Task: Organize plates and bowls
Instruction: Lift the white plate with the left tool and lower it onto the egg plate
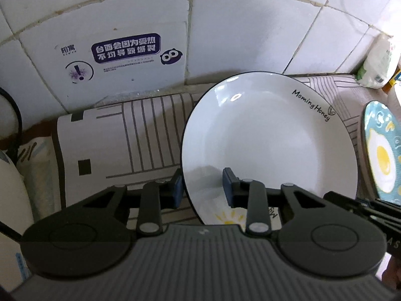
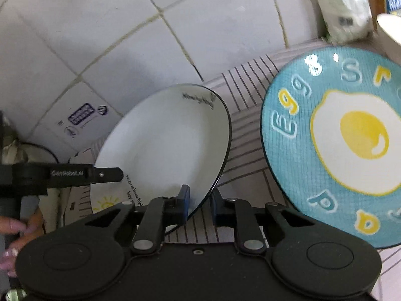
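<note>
A white plate (image 1: 263,135) with a black rim and "Morning Honey" lettering is held tilted above the patterned mat. My left gripper (image 1: 204,188) straddles its left rim, one blue pad on each side, with a gap around the rim. My right gripper (image 2: 200,200) straddles the same plate (image 2: 165,140) at its right rim, pads close on both sides. The left gripper's finger (image 2: 100,174) shows at the plate's far side. A blue plate (image 2: 338,145) with a fried-egg picture lies to the right; its edge shows in the left wrist view (image 1: 381,153).
A striped mat (image 1: 120,145) covers the counter against a white tiled wall (image 1: 238,32). A warning sticker (image 1: 125,50) is on the wall. A white bag (image 1: 378,62) and a white bowl (image 2: 391,32) stand at the back right. A white appliance (image 1: 10,190) is at left.
</note>
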